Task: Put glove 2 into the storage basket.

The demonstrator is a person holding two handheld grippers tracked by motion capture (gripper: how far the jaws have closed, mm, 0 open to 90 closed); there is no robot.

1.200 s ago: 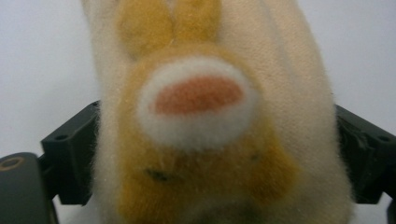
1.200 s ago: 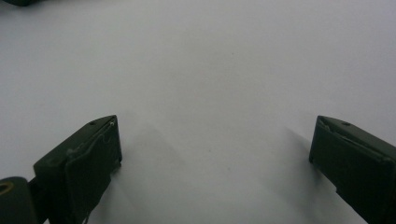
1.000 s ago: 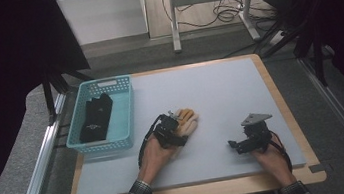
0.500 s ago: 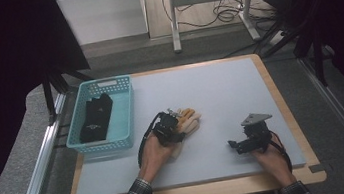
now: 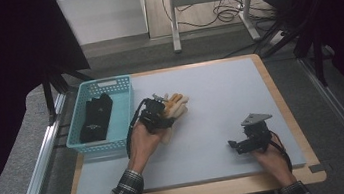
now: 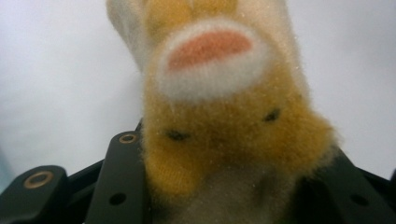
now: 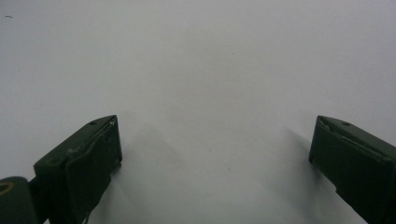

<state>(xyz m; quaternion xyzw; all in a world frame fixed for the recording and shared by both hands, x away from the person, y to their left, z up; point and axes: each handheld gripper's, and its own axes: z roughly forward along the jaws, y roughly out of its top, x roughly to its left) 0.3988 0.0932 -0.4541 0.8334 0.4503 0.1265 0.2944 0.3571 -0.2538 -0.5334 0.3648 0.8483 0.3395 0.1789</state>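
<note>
Right tool (image 5: 239, 144) near front edge of surface (image 5: 220, 95), jaws wide apart, nothing between, same spot as before. Left tool (image 5: 161, 114) jaws just closed, now clamped on plush toy (image 5: 175, 105); toy lifted off surface versus a second ago, held just right of blue basket (image 5: 123, 114). Dark cloth (image 5: 94, 118) in basket unchanged.

**Table setup, quick rundown**

It's a wooden-edged table (image 5: 290, 111) with a big pale grey mat (image 5: 221, 100) covering most of the top. 1 light blue plastic basket (image 5: 123, 106) sits on the left edge, dark cloth items (image 5: 94, 118) inside. The rest of the mat is just plain grey.
</note>
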